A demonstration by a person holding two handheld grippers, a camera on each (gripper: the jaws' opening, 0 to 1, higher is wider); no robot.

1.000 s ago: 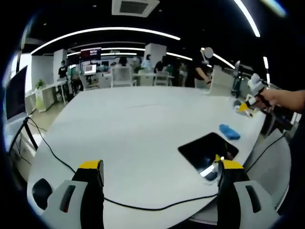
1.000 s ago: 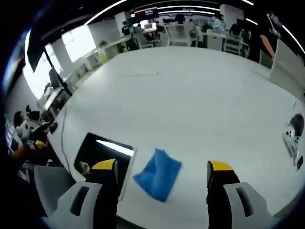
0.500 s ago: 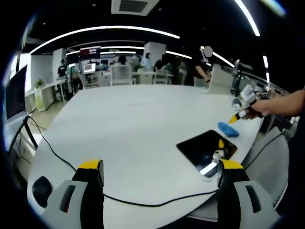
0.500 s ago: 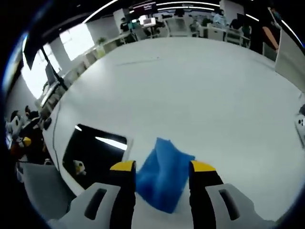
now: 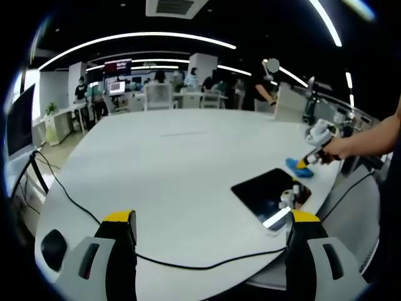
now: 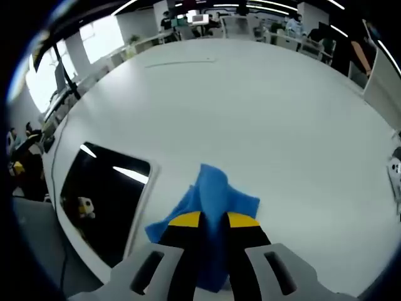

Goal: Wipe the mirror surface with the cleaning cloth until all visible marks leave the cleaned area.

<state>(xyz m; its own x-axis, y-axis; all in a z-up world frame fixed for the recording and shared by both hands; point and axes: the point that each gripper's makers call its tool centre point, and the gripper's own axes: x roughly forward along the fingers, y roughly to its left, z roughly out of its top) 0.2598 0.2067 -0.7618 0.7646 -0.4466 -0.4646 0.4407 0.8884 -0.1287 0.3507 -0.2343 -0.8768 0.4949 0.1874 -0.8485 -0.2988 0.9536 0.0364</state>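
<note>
Right tongs point(image 6: 212, 221) pinched tight on blue cleaning cloth point(image 6: 216, 197), just beside mirror point(image 6: 103, 197) on white desk point(image 6: 250, 106). Left tongs point(image 5: 210, 221) wide open, empty. Wiping not yet begun.

— What do we see of the cleaning cloth point(image 6: 213, 204)?

— We see it blue and soft, bunched into a raised peak, pinched between the yellow-tipped tongs of the right gripper point(image 6: 213, 221). It rests on the white surface point(image 6: 263, 119), just beside the mirror point(image 6: 103, 191).

— And the mirror?

— We find it a flat, dark rectangle with a pale edge, lying near the surface's rim. It reflects bright light strips and a small pale shape.
</note>
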